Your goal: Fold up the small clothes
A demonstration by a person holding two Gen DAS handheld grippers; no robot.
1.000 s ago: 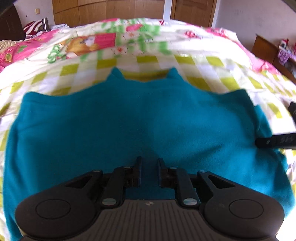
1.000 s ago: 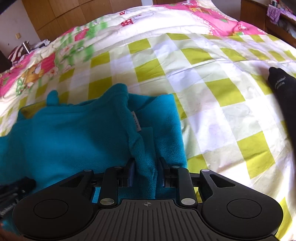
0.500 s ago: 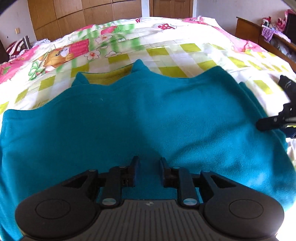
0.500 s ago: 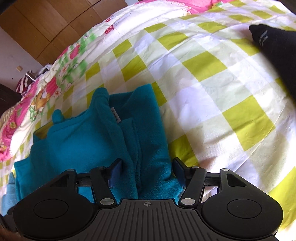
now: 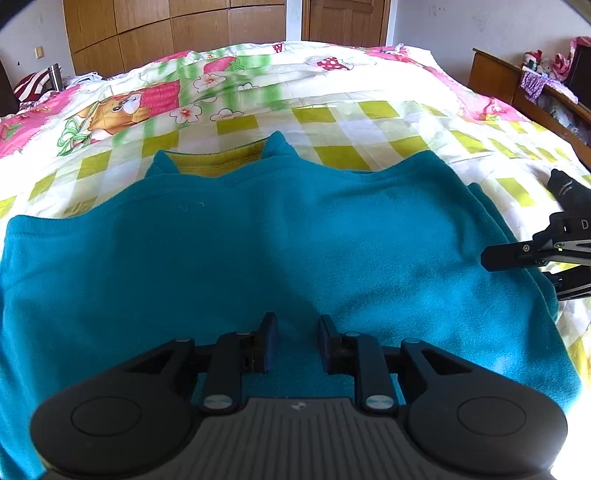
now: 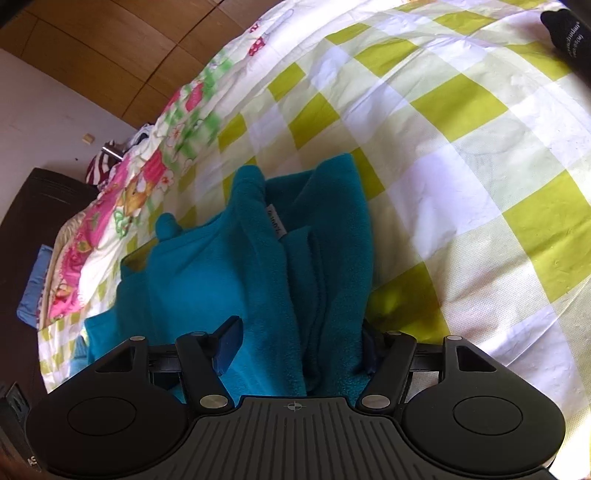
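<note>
Teal fleece garment (image 5: 258, 258) lay spread on checked bedspread (image 6: 461, 166). Left gripper (image 5: 293, 343) narrowly parted, holding nothing; right gripper (image 6: 301, 343) wide, straddling bunched side edge. Fold step apparently released; next, regrip needed.

bed (image 5: 369, 122): fills the room, checked yellow-green and white quilt, pink cartoon print toward the far end | wardrobe (image 5: 155, 33): brown wood panels along the far wall | door (image 5: 345, 20): wooden, beside it | walls (image 5: 443, 26): pale, scuffed | sideboard (image 5: 491, 74): wooden, right, cluttered on top | light: bright daylight on the quilt
</note>
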